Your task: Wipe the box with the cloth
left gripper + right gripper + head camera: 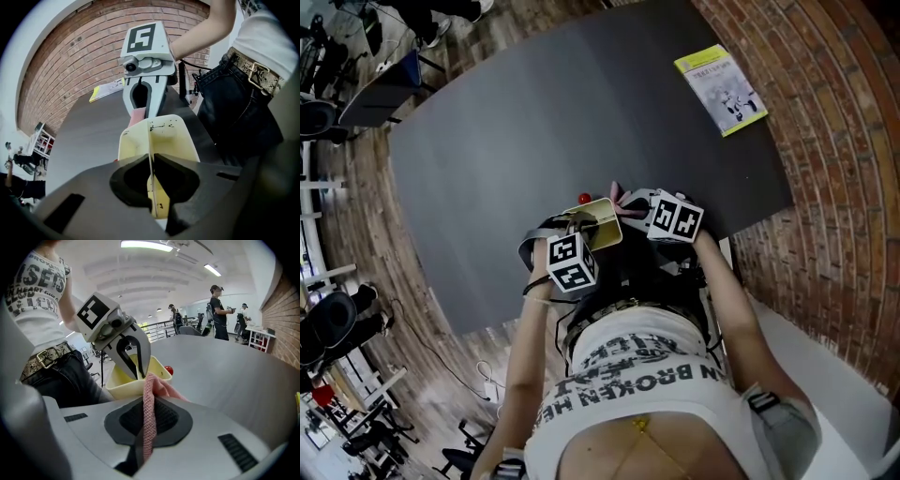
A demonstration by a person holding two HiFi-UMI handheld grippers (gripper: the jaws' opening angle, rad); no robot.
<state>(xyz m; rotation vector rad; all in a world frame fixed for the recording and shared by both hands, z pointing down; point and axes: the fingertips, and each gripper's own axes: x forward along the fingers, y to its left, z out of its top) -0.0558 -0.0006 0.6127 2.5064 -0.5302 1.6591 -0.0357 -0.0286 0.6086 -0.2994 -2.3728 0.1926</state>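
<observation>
A pale yellow box [605, 227] stands at the near edge of the dark table [534, 122], close to the person's body. My left gripper [151, 164] is shut on the box's thin wall [151, 140], which runs straight between the pads. Black specks mark the box's far end [161, 125]. My right gripper [149, 404] is shut on a pink knitted cloth [150, 394], whose free end hangs against the box's rim [140, 385]. In the right gripper view the left gripper [136, 369] reaches down into the box. In the head view both grippers [581, 232] [633, 208] meet over the box.
A small red ball [168, 370] lies on the table just behind the box. A yellow-green booklet [721, 89] rests at the table's far right corner. A brick wall [825, 141] runs along the right. Several people [218, 310] stand far off in the room.
</observation>
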